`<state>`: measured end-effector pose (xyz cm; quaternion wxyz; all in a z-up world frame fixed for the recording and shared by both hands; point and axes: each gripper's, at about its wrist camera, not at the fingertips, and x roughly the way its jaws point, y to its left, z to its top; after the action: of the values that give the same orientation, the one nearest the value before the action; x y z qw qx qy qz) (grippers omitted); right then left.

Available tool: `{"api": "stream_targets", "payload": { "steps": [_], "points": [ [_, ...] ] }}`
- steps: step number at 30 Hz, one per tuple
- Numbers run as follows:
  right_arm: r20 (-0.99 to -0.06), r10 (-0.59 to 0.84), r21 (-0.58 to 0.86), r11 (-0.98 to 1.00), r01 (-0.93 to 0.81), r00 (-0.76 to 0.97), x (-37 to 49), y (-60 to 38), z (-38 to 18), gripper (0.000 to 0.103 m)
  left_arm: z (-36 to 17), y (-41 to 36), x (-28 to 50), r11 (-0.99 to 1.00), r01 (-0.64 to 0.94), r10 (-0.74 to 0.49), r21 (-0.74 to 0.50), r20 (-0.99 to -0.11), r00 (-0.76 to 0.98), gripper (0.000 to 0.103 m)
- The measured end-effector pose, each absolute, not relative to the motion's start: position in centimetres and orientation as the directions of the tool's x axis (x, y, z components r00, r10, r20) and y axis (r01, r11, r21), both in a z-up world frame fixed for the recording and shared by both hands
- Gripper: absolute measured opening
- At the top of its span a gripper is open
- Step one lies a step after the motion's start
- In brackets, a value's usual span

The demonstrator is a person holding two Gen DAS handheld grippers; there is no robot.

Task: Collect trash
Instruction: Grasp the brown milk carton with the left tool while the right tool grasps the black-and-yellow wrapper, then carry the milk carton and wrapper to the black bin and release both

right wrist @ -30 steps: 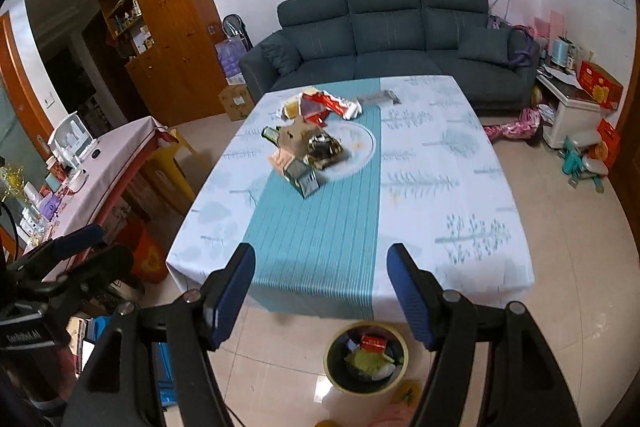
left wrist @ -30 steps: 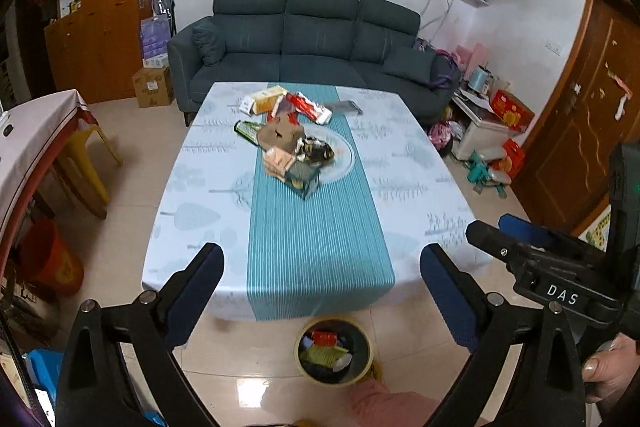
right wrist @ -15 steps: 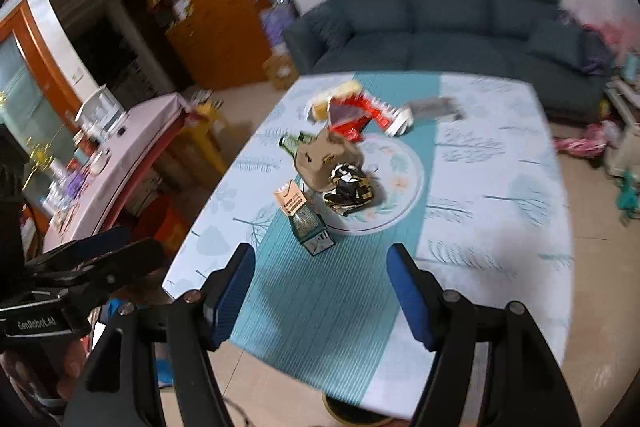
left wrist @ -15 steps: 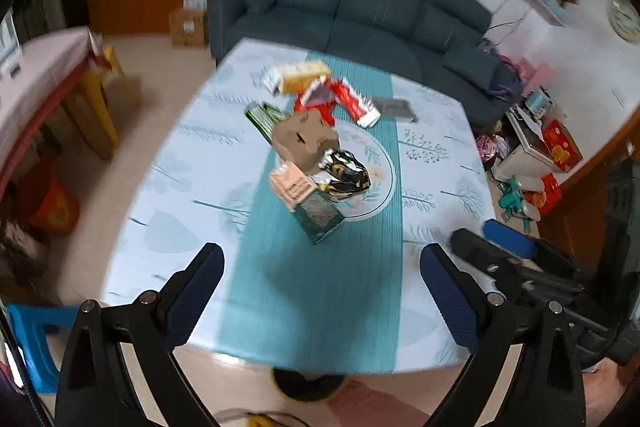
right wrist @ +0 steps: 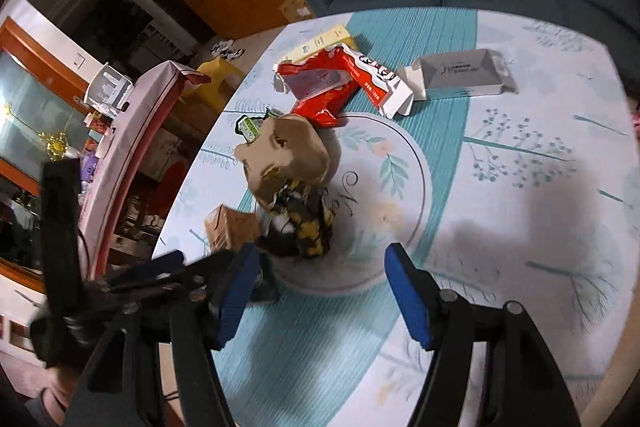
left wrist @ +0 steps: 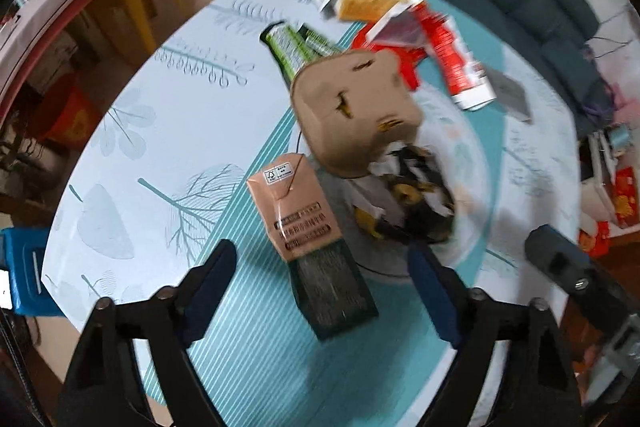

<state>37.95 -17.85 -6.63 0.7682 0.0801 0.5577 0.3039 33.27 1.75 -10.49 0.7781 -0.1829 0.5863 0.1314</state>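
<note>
- Grippers first: the left gripper hangs over the table's near end, its jaws apart but just now closing, with the near end of a pink-and-green carton between them and not pressed.
- The right gripper has its jaws apart too, holding nothing, above the near rim of the round plate.
- On the plate lies a black-and-yellow crumpled wrapper, with a tan paper bag leaning on it.
- Farther along the teal runner lie a green packet, a red wrapper and a yellow box.
- A grey carton lies nearest the table's far edge.
</note>
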Motion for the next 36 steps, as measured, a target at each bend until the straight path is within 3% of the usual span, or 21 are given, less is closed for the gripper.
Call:
{"api": "stream_targets", "payload": {
  "steps": [5, 7, 8, 9, 15, 22, 24, 36],
  "points": [
    [-0.808, 0.58, 0.507, 0.771, -0.384, 0.098, 40.4, -15.9, -9.1, 0.067, -12.3, 2.2, 33.5, 0.882, -0.455, -0.009, -0.121, -0.971, 0.241, 0.072],
    [-0.807, 0.588, 0.525, 0.757, -0.389, 0.057, 40.7, -14.8, -10.0, 0.067, -12.6, 2.4, 33.3, 0.879, -0.462, -0.006, -0.12, -0.971, 0.24, 0.06],
    [-0.806, 0.59, 0.531, 0.751, -0.394, 0.038, 40.8, -14.1, -10.5, 0.067, -12.8, 2.6, 33.3, 0.877, -0.464, -0.017, -0.128, -0.972, 0.236, 0.047],
    [-0.807, 0.59, 0.533, 0.747, -0.398, 0.025, 40.9, -13.5, -10.9, 0.067, -12.9, 2.8, 33.2, 0.872, -0.47, -0.025, -0.135, -0.972, 0.233, 0.044],
    [-0.801, 0.598, 0.556, 0.728, -0.402, -0.026, 41.3, -10.3, -12.4, 0.067, -13.1, 3.8, 32.1, 0.859, -0.491, -0.028, -0.144, -0.972, 0.235, 0.033],
    [-0.788, 0.61, 0.585, 0.705, -0.401, -0.077, 40.9, -8.0, -13.8, 0.063, -13.3, 4.2, 31.3, 0.85, -0.508, -0.018, -0.14, -0.971, 0.238, 0.033],
    [-0.784, 0.614, 0.589, 0.692, -0.417, -0.089, 40.4, -7.5, -14.0, 0.047, -13.4, 4.2, 31.0, 0.849, -0.51, -0.018, -0.139, -0.972, 0.235, 0.033],
    [-0.825, 0.564, 0.51, 0.742, -0.435, -0.004, 36.1, -10.9, -12.1, 0.043, -10.4, 4.4, 25.5, 0.888, -0.43, -0.044, -0.162, -0.962, 0.271, 0.033]
  ]
}}
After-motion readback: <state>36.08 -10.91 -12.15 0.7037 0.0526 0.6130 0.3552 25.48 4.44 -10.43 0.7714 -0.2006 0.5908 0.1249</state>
